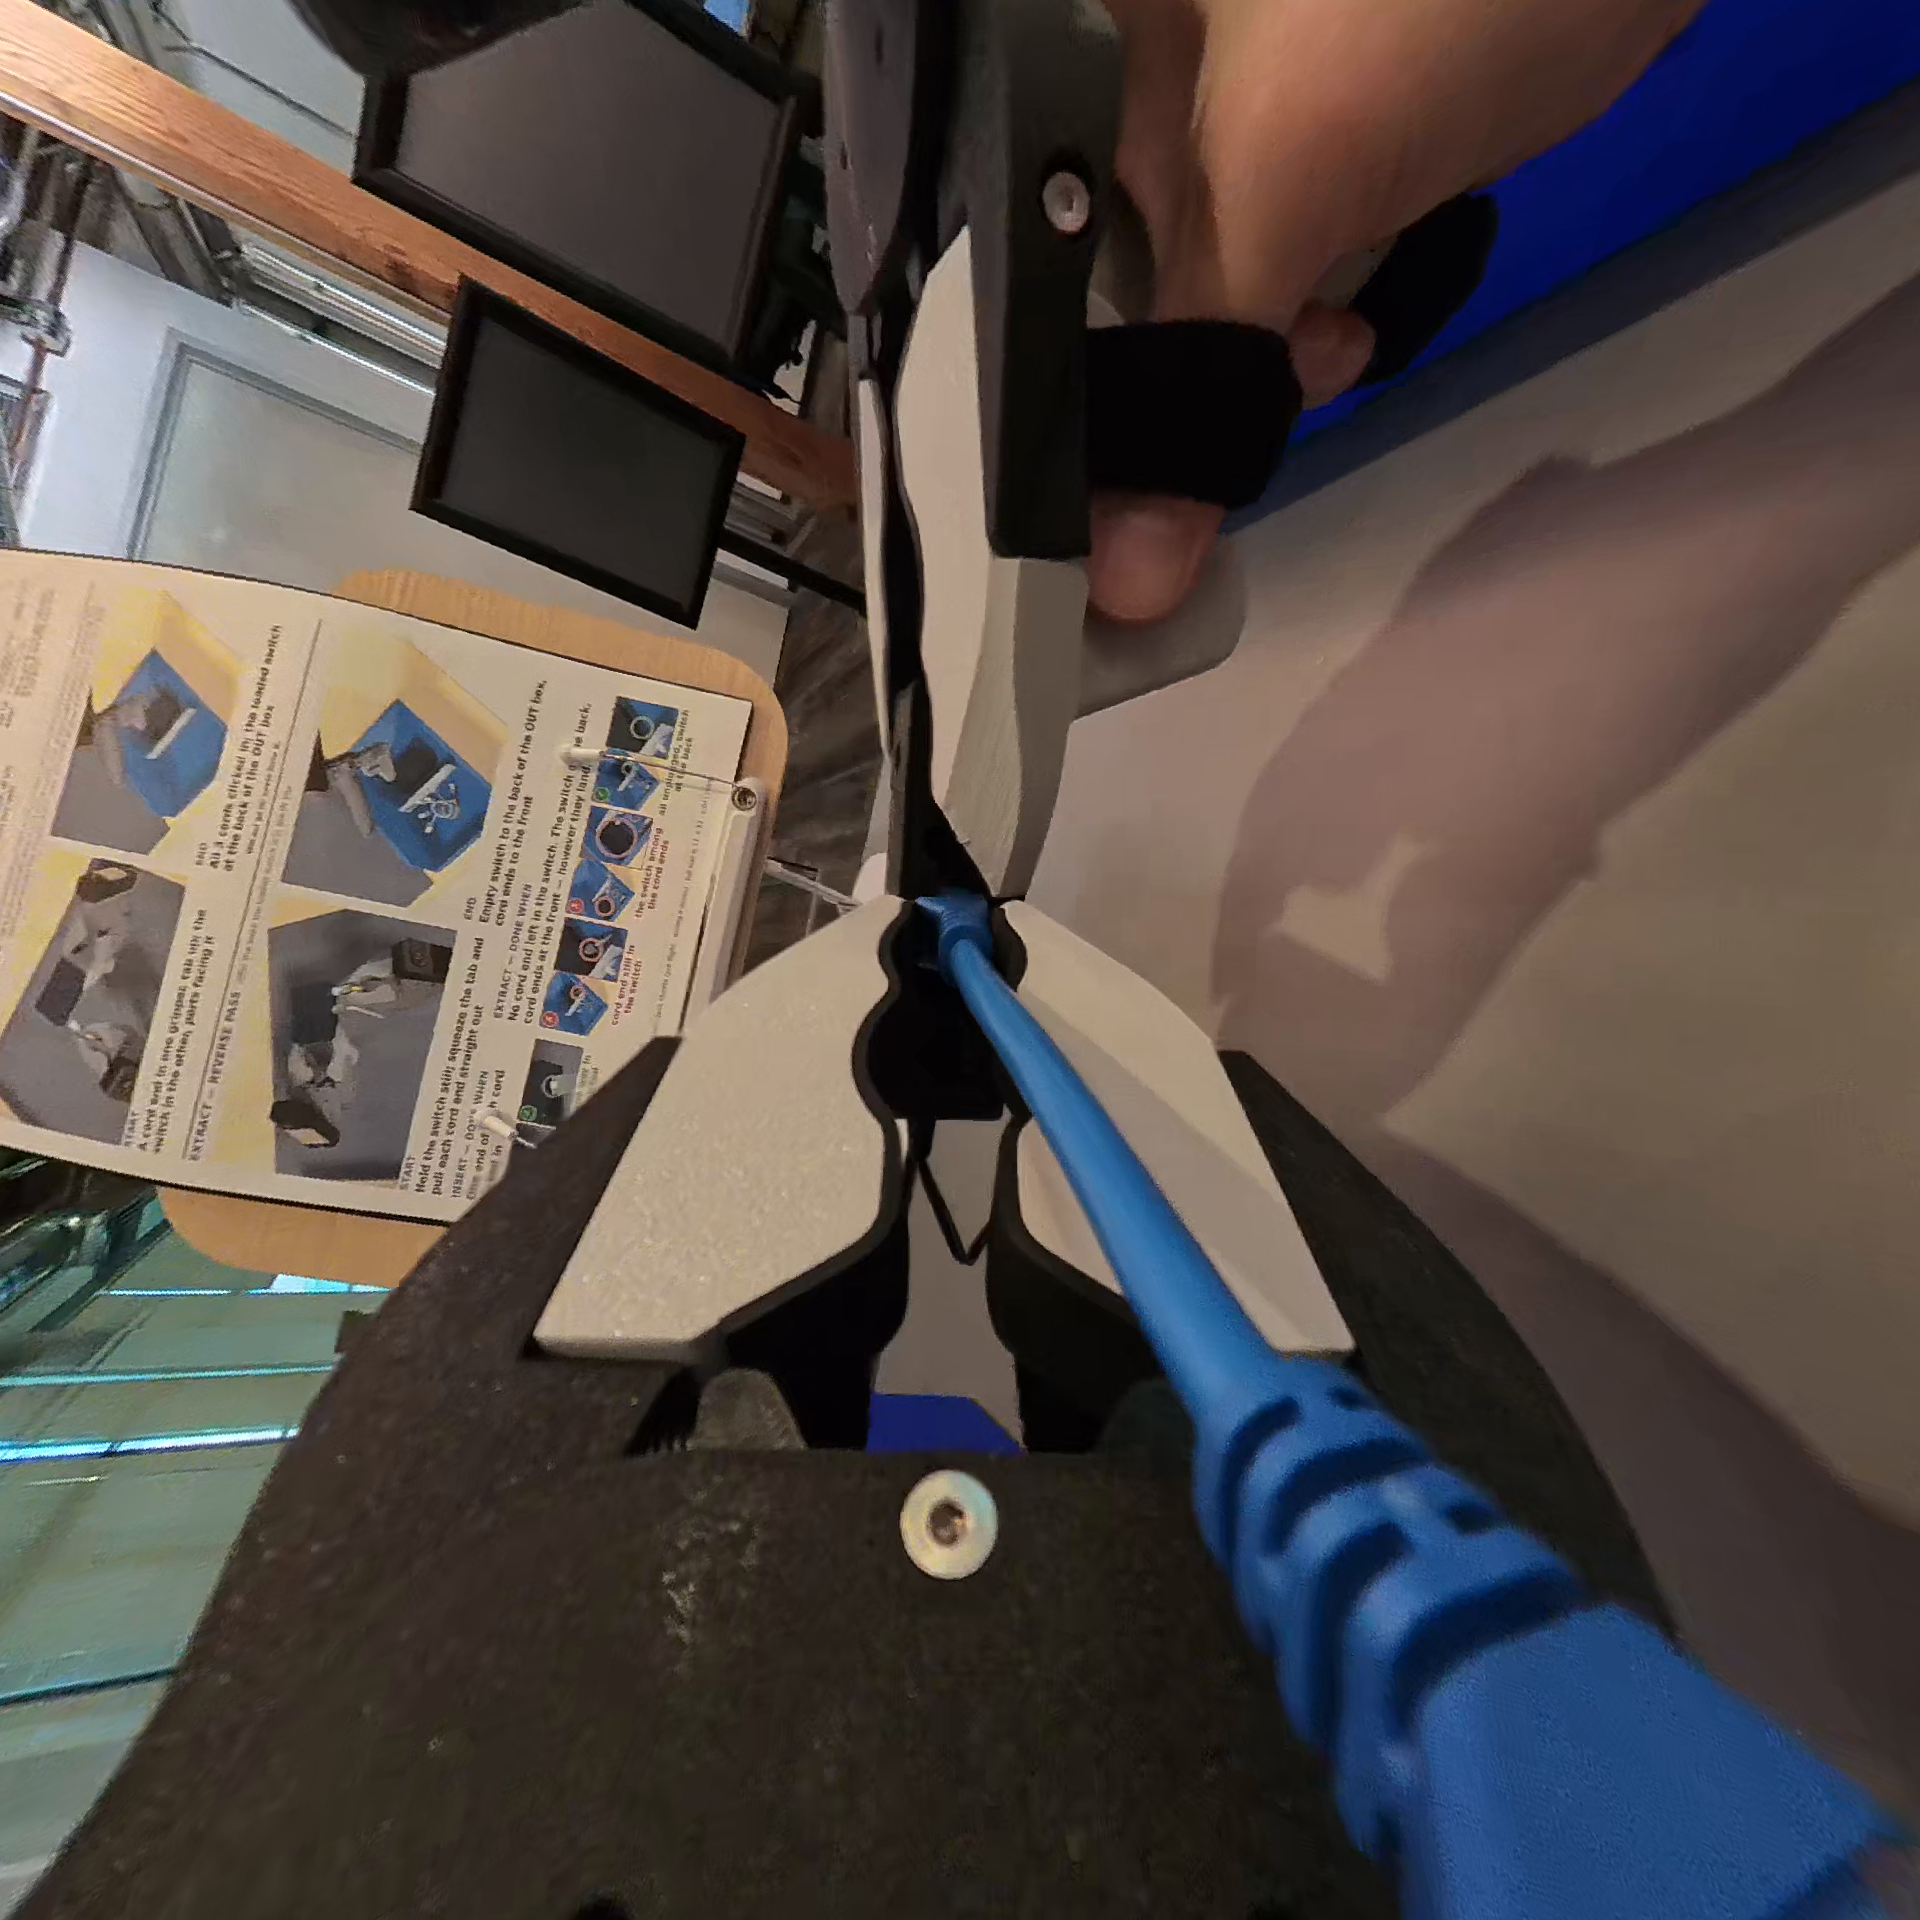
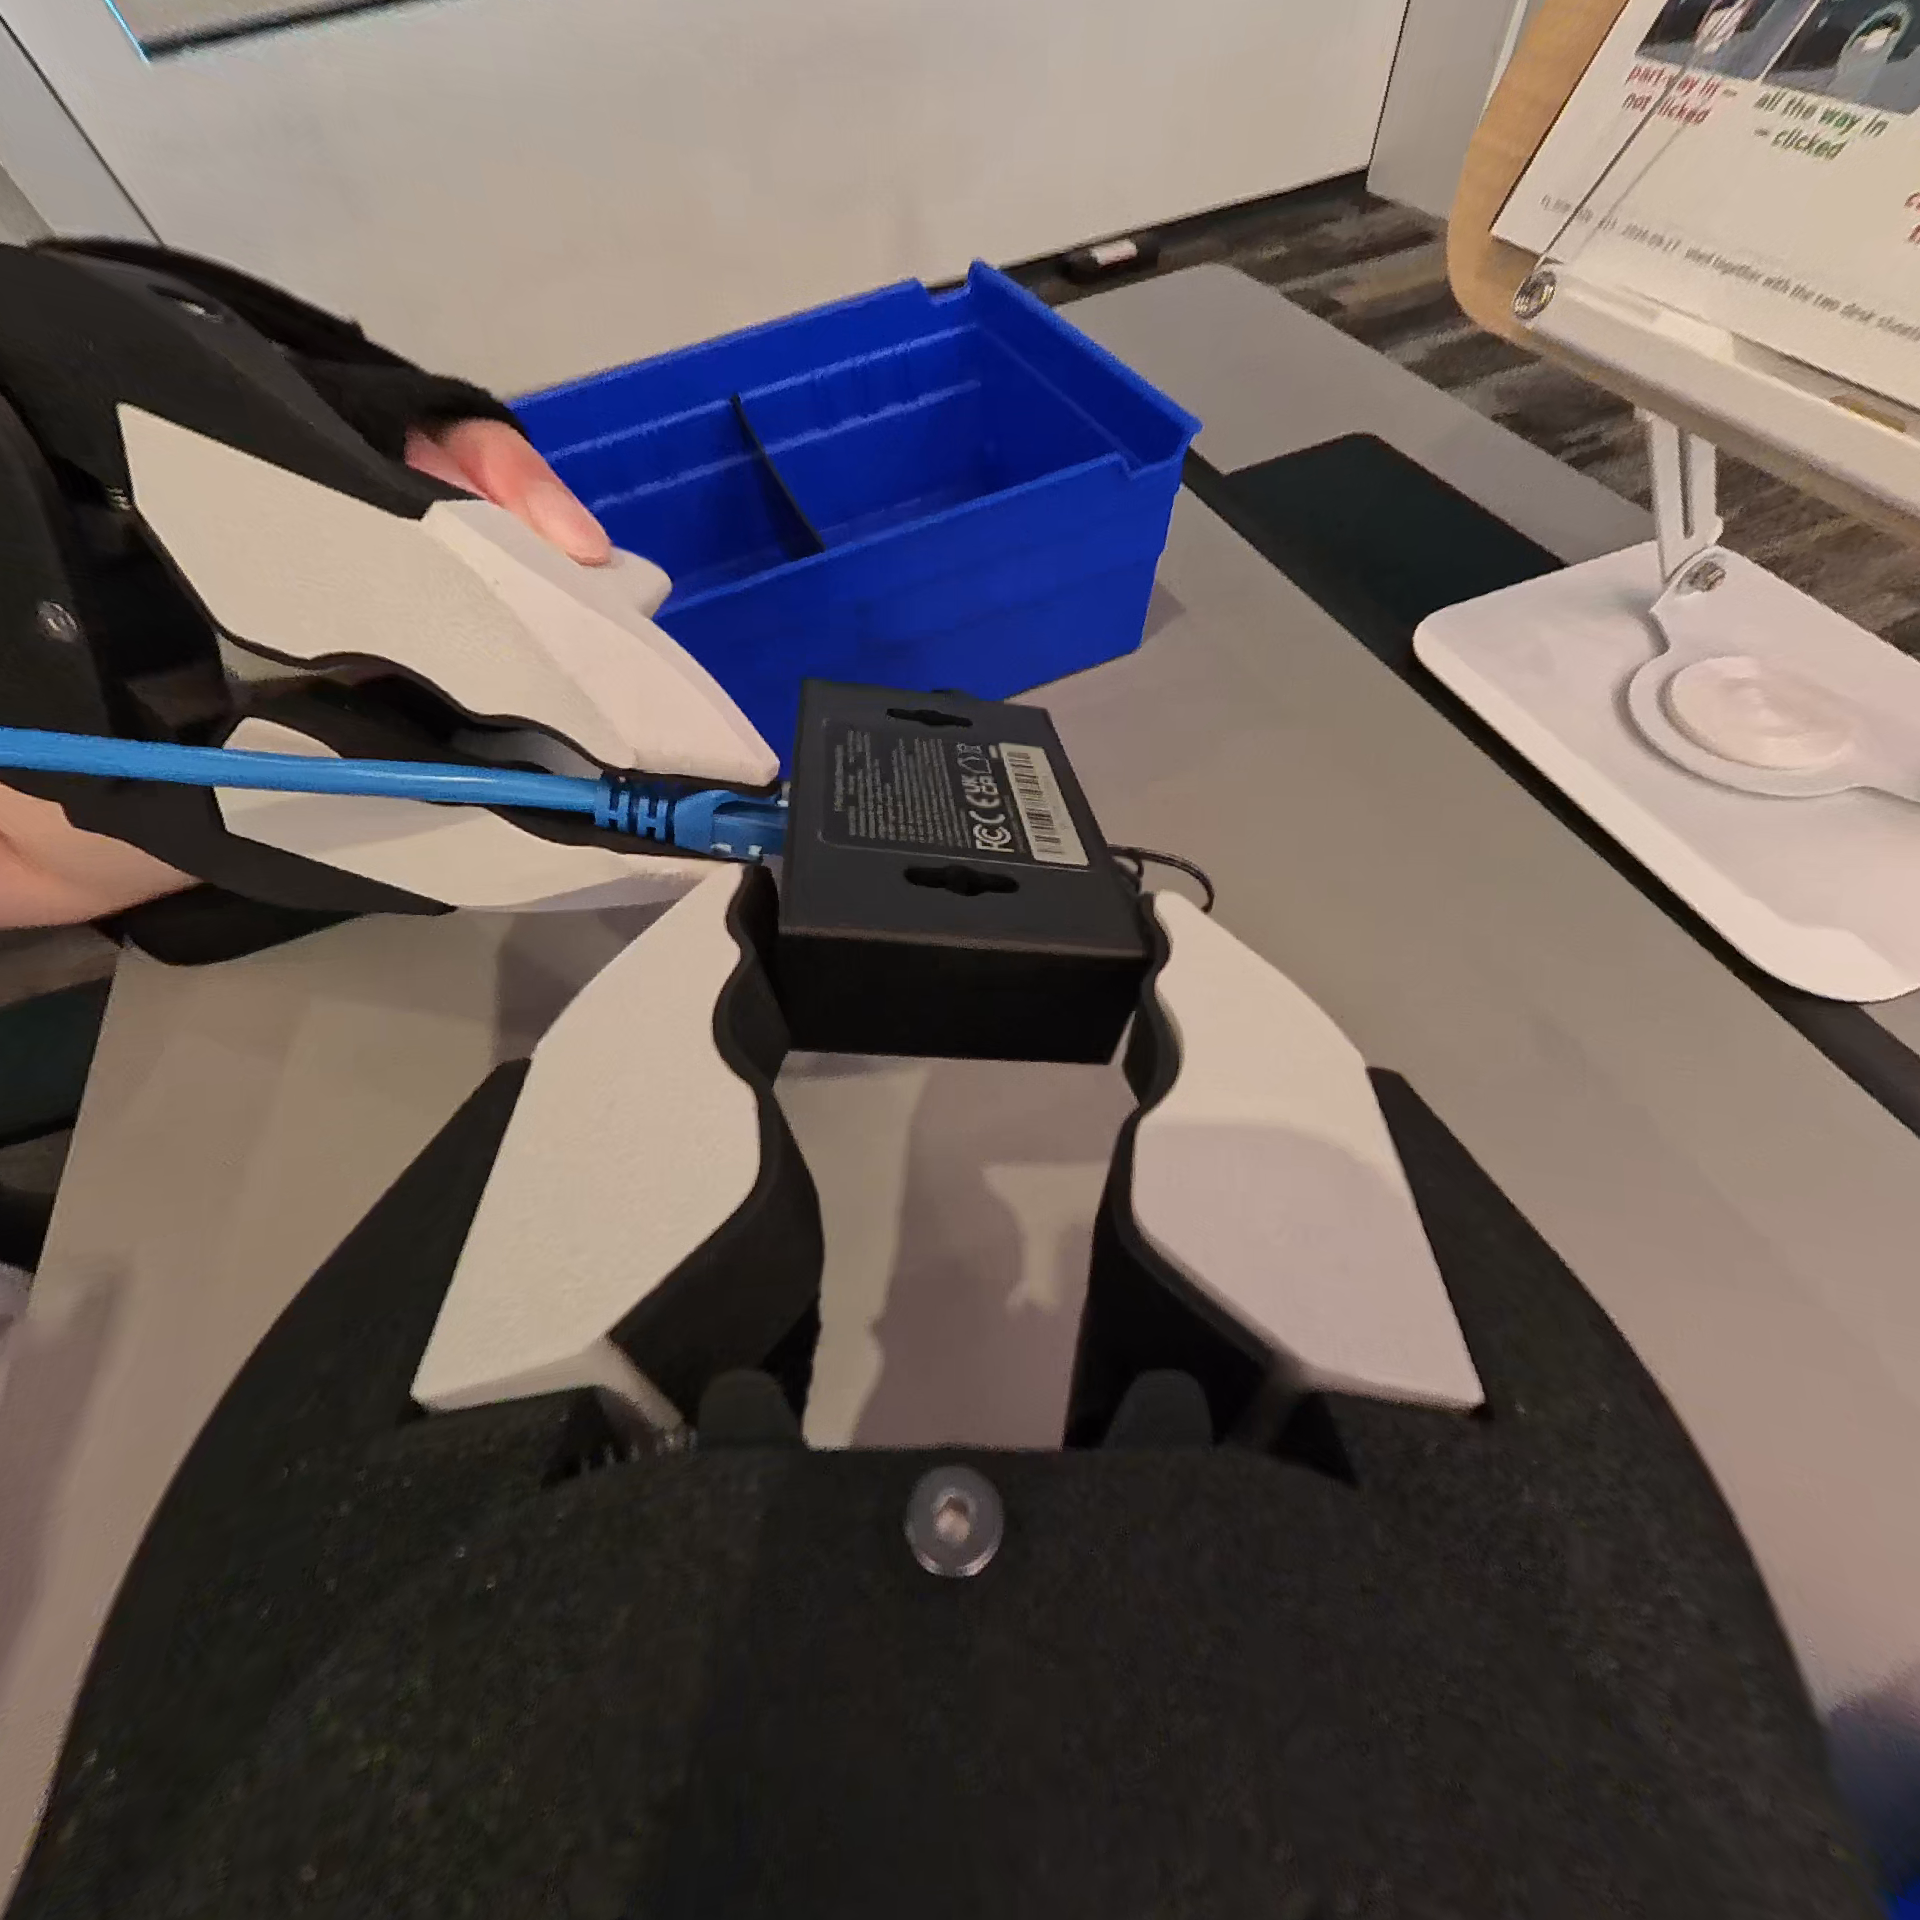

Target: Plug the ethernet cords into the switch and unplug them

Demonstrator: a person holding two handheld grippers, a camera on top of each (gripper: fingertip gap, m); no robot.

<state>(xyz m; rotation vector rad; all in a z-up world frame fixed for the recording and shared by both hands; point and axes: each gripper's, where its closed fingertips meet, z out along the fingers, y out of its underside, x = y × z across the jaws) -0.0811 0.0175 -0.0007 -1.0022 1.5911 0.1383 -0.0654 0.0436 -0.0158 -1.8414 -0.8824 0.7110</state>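
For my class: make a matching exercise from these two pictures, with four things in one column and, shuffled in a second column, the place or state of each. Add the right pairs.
Things:
1. black switch
2. blue ethernet cord
3. blue bin
4. white stand base

Places or states:
A. rests on the table at the far right
B. clamped between the fingers of the right tool, label side up
C. empty, behind the switch
D. gripped near its plug by the left tool, plug at the switch's side

Pairs: 1-B, 2-D, 3-C, 4-A
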